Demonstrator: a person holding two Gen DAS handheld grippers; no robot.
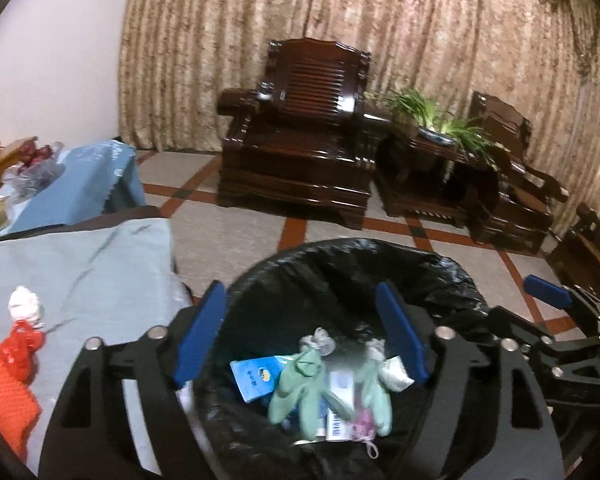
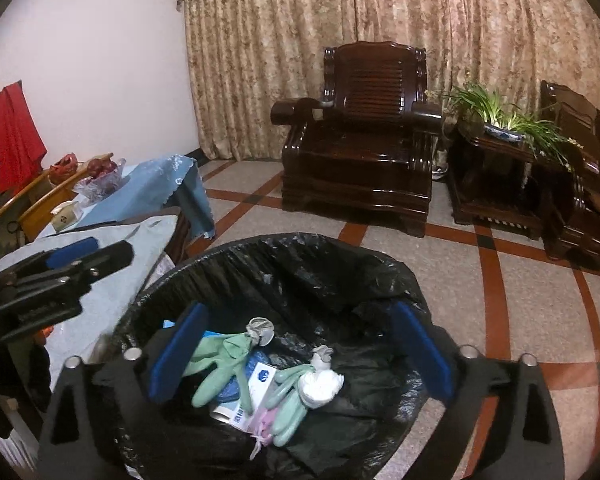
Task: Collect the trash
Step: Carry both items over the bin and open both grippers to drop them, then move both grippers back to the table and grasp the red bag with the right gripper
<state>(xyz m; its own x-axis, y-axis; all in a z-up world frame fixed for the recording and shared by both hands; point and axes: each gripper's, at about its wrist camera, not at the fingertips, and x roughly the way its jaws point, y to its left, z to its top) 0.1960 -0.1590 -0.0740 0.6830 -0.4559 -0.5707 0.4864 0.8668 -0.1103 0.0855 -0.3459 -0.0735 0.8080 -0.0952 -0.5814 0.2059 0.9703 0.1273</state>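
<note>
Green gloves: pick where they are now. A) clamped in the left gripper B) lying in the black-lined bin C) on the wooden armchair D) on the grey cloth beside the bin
B: both green gloves lie loose among paper scraps inside the black-lined bin, below the open right gripper.

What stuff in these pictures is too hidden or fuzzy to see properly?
- Left wrist view: the green rubber gloves in the black-lined trash bin are motion-blurred.
- Both views: print on the white and blue cartons is too small to read.
- Left wrist view: the orange knitted cloth is cut off by the left edge.
</note>
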